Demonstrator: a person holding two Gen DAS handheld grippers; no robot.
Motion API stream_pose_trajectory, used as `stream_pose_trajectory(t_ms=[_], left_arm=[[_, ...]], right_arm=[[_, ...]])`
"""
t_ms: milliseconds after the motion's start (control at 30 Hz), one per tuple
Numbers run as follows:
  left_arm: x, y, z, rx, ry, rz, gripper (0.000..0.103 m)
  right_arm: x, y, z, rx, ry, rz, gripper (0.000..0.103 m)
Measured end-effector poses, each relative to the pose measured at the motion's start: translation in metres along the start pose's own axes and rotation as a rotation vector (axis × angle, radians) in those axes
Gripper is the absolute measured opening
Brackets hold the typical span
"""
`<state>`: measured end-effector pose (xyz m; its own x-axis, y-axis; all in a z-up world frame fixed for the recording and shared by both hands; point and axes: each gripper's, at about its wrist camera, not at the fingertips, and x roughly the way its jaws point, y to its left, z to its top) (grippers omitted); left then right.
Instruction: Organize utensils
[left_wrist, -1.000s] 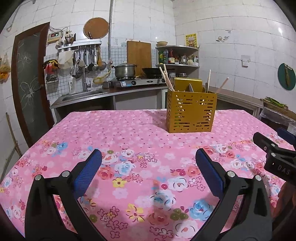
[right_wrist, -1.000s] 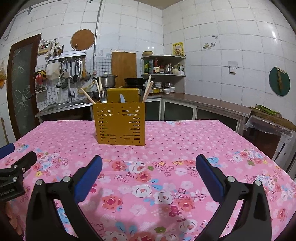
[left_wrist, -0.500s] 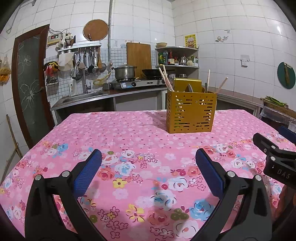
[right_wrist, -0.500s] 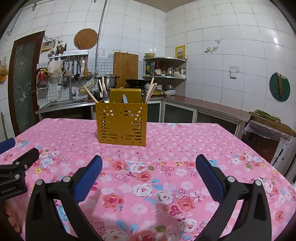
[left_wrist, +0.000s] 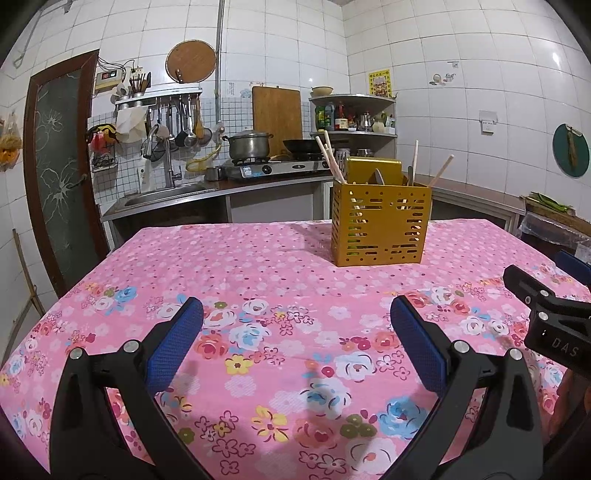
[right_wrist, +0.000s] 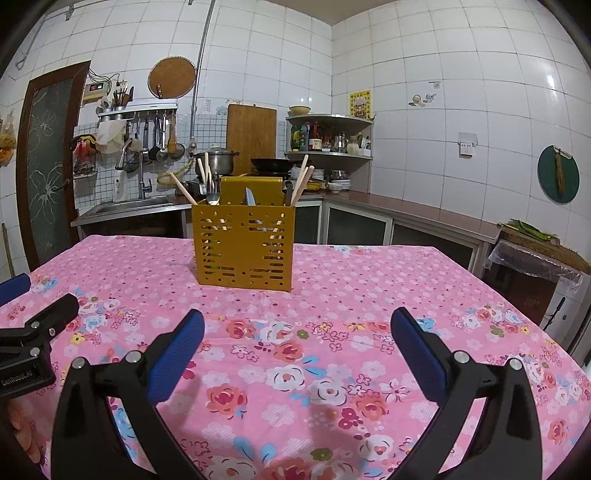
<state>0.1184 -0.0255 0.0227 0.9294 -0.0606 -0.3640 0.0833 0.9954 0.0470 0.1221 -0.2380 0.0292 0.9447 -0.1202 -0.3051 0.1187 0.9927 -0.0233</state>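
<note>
A yellow perforated utensil caddy (left_wrist: 380, 225) (right_wrist: 244, 249) stands on the pink floral tablecloth (left_wrist: 258, 280) (right_wrist: 351, 291) toward the table's far side. Wooden chopsticks (left_wrist: 330, 158) (right_wrist: 303, 180), a fork (right_wrist: 212, 192) and a knife (right_wrist: 250, 196) stick up out of it. My left gripper (left_wrist: 295, 314) hangs low over the near part of the table, open, nothing between its blue pads. My right gripper (right_wrist: 297, 325) is also open and empty, facing the caddy. Each gripper shows at the edge of the other's view: right gripper (left_wrist: 546, 314), left gripper (right_wrist: 33, 332).
Behind the table runs a kitchen counter with a sink (left_wrist: 166, 192), a gas stove with a steel pot (left_wrist: 248, 144) and a wok (left_wrist: 301, 144), a corner shelf of bottles (right_wrist: 325, 136) and hanging utensils (left_wrist: 177, 122). A dark door (left_wrist: 55, 166) is at left.
Both cameras have tilted up slightly, so the caddy and kitchen sit lower in the views. Both grippers stay open and the caddy has not moved.
</note>
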Motion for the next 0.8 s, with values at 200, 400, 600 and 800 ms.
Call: stream_pose_trajectory(t_ms=[200, 400, 600, 800], left_arm=[[0.0003, -0.0001, -0.0001, -0.002, 0.002, -0.001, 0.098], [0.0015, 0.0002, -0.0010, 0.000, 0.004, -0.002, 0.098], [0.0015, 0.0001, -0.0010, -0.001, 0.004, -0.002, 0.098], [0.0013, -0.0002, -0.0011, 0.001, 0.003, -0.003, 0.098]], right_arm=[[-0.0001, 0.0000, -0.0003, 0.009, 0.002, 0.000, 0.099], [-0.0009, 0.0005, -0.0007, 0.011, 0.000, 0.000, 0.099], [-0.0011, 0.0007, -0.0009, 0.017, 0.003, -0.001, 0.099], [-0.0011, 0.0028, -0.0022, 0.020, 0.009, -0.001, 0.099]])
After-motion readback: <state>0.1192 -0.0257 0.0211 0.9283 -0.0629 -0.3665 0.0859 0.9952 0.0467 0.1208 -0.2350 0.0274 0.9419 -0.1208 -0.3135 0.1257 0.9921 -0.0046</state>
